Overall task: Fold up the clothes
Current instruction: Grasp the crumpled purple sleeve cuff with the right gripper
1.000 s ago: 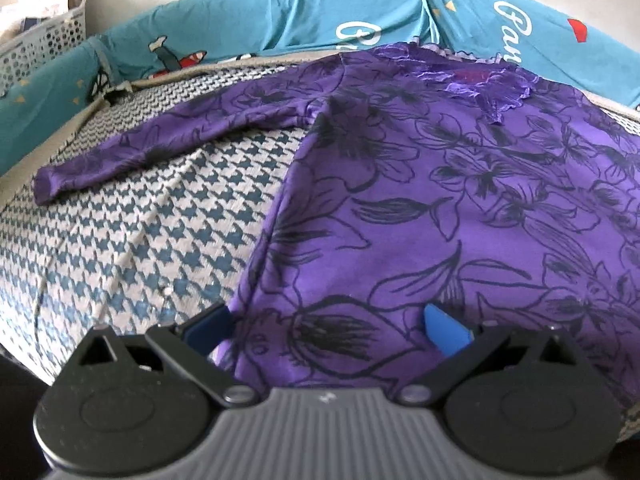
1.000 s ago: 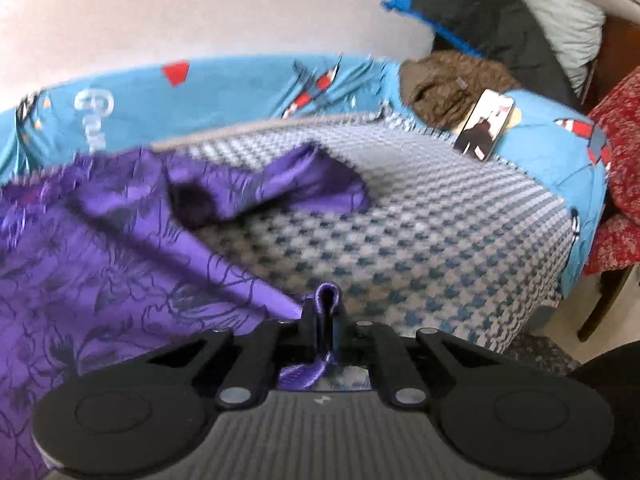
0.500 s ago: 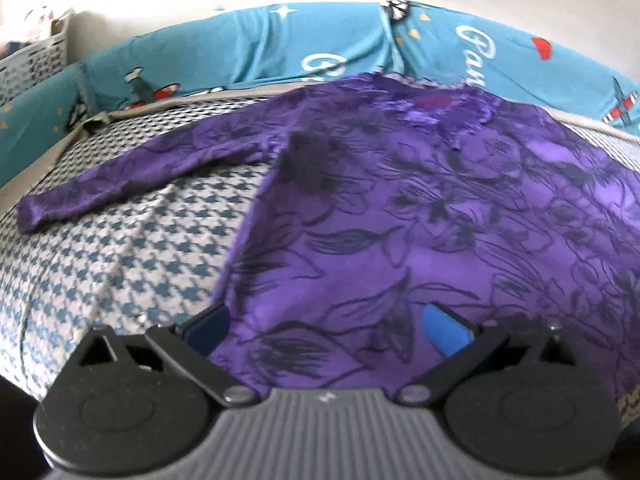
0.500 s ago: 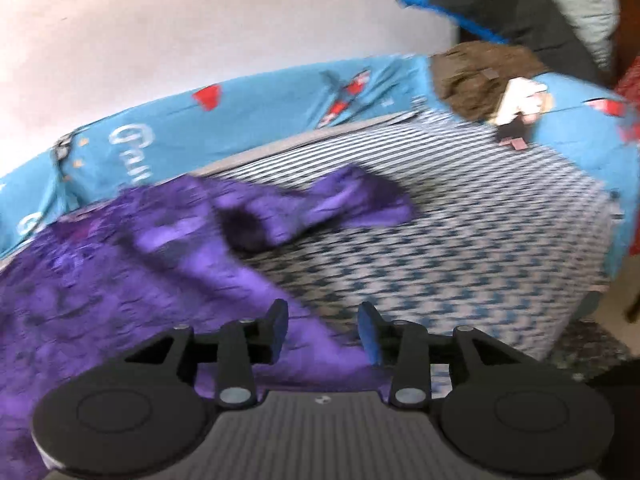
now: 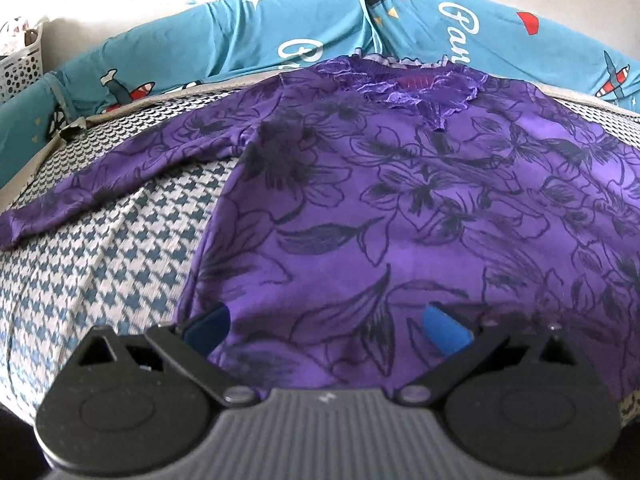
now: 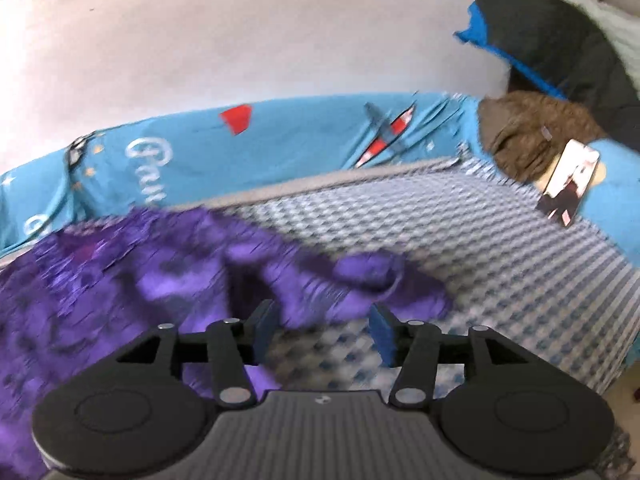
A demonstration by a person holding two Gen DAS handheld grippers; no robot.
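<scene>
A purple long-sleeved top with dark flower outlines (image 5: pixel 400 200) lies spread flat on a houndstooth-patterned bed cover (image 5: pixel 100 264), neckline at the far side. Its left sleeve (image 5: pixel 92 188) stretches out to the left. My left gripper (image 5: pixel 326 330) stands open just above the top's near hem, nothing between its blue pads. In the right wrist view the top (image 6: pixel 120 292) is blurred, and its other sleeve (image 6: pixel 380 284) lies crumpled on the cover. My right gripper (image 6: pixel 322 334) hovers above the sleeve's near edge; its jaws are opening and hold nothing.
A turquoise printed bumper (image 5: pixel 300 28) runs along the bed's far side. A white perforated basket (image 5: pixel 20 68) stands at the far left. At the right end lie a brown furry garment (image 6: pixel 532 136), a card or photo (image 6: pixel 568 182) and a dark jacket (image 6: pixel 560 36).
My right gripper let go of the purple hem it pinched, opened, and rose away toward the crumpled sleeve. My left gripper stayed open and shifted slightly over the hem.
</scene>
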